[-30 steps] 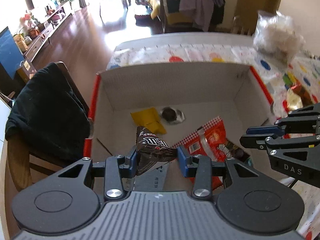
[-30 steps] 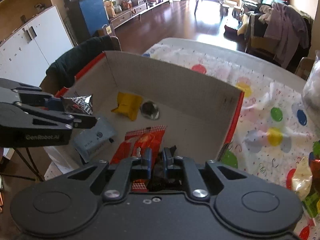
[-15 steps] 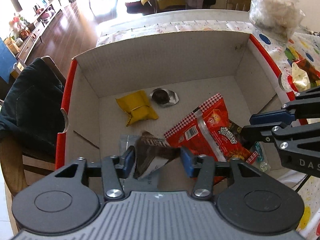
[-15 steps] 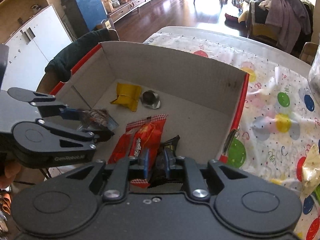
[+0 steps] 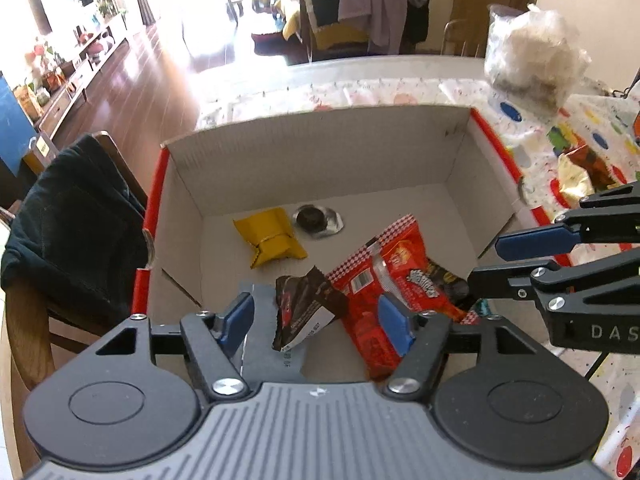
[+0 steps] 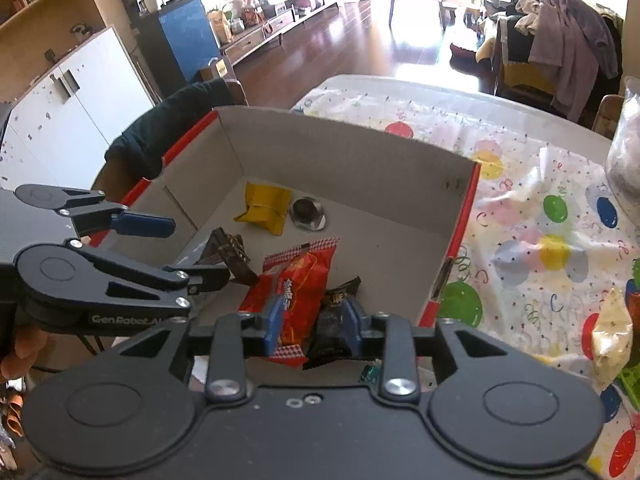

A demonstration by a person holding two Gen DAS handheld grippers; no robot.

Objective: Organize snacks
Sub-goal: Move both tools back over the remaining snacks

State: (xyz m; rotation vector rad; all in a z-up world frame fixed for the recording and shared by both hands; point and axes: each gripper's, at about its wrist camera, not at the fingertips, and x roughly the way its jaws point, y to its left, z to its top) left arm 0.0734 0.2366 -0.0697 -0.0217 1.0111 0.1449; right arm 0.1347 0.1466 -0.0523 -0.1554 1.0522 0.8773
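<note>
**Both packets let go over the box**

The dark brown packet (image 5: 306,310) sat between the blue pads of the left hand-held gripper (image 5: 316,316), but neither pad touched it any more; a second before it had been pinched tight and held up above the cardboard box (image 5: 320,148). It now leaned on a grey packet (image 5: 276,354) at the near end of the box floor. The jaws were opening, well apart.

The right hand-held gripper (image 6: 314,320) had clamped a black packet (image 6: 334,328) a second earlier. Its jaws were opening too, with the black packet between them, against the right pad, lying beside the red snack bag (image 6: 298,290) in the box.

Farther in, the yellow packet (image 5: 270,236) and the foil-wrapped sweet (image 5: 316,218) lay where they had been, near the far wall. The box stood on the tabletop (image 6: 532,216) with its spotted cloth, and a dark jacket (image 5: 68,224) hung on a chair beside it.
</note>
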